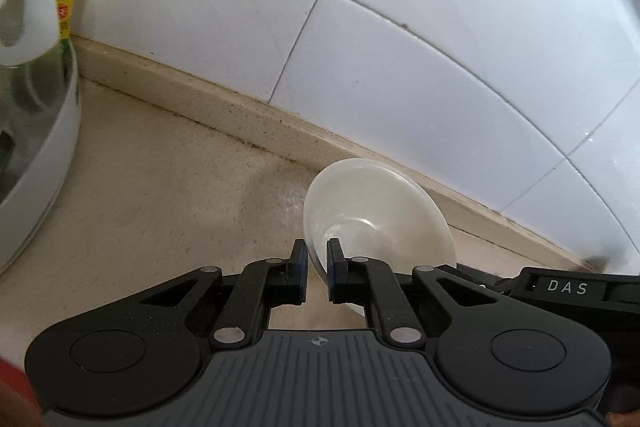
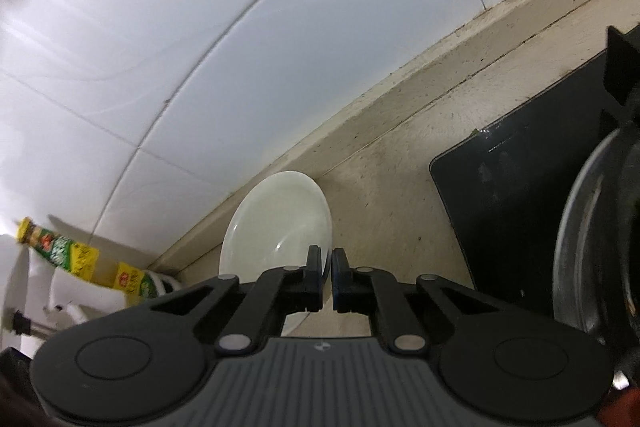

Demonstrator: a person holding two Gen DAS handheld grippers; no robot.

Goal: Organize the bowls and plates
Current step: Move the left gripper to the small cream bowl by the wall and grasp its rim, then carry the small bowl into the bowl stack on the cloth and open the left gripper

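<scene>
The white bowl (image 1: 376,211) sat low and centre in both views, off the counter (image 1: 160,187); the left gripper (image 1: 317,267) and right gripper (image 2: 327,277) each pinched its rim, jaws narrow; glazed, rigid, likely slippery and breakable; the rim appeared the soundest hold.

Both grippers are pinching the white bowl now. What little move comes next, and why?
Probably lift it a bit more, keeping it level. The left hand-held gripper and right hand-held gripper each clamp the white bowl's rim, close to the tiled wall.
</scene>
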